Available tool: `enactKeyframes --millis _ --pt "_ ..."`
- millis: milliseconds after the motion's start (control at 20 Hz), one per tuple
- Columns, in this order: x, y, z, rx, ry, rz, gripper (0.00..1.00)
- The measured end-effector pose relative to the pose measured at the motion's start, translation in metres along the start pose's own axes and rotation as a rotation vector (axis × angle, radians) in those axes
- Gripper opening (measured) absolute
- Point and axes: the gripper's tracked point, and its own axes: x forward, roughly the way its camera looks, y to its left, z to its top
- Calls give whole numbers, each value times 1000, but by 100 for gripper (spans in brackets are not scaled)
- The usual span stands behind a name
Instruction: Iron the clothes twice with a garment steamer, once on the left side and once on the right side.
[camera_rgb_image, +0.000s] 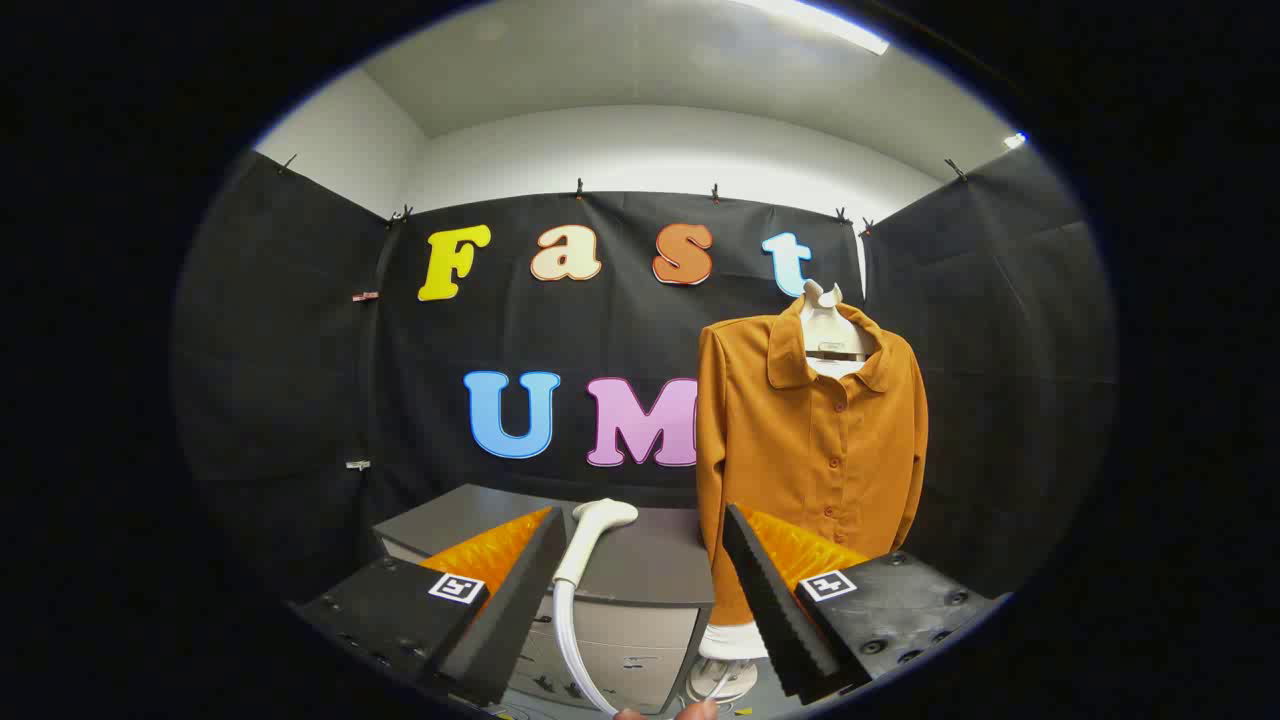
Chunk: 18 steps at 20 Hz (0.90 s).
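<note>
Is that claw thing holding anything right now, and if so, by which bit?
Nothing is held. The gripper is open, its fingers spread wide; the white garment steamer rests on the grey cabinet ahead between them, untouched by either finger.

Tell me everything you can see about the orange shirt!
The shirt is rusty orange, with a collar, long sleeves and a row of matching buttons down its closed front. It looks like soft, smooth cloth. It hangs upright on a pale dress form whose neck sticks out above the collar. It is beside a grey cabinet, in front of the black wall. The open gripper fingers are short of it; one finger hides the hem.
</note>
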Motion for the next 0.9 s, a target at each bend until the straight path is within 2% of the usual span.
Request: enactKeyframes --millis 650,900 --pt "-2 4 -1 -12 -13 -67 99" --pt "9 7 -15 16 27 -82 98"
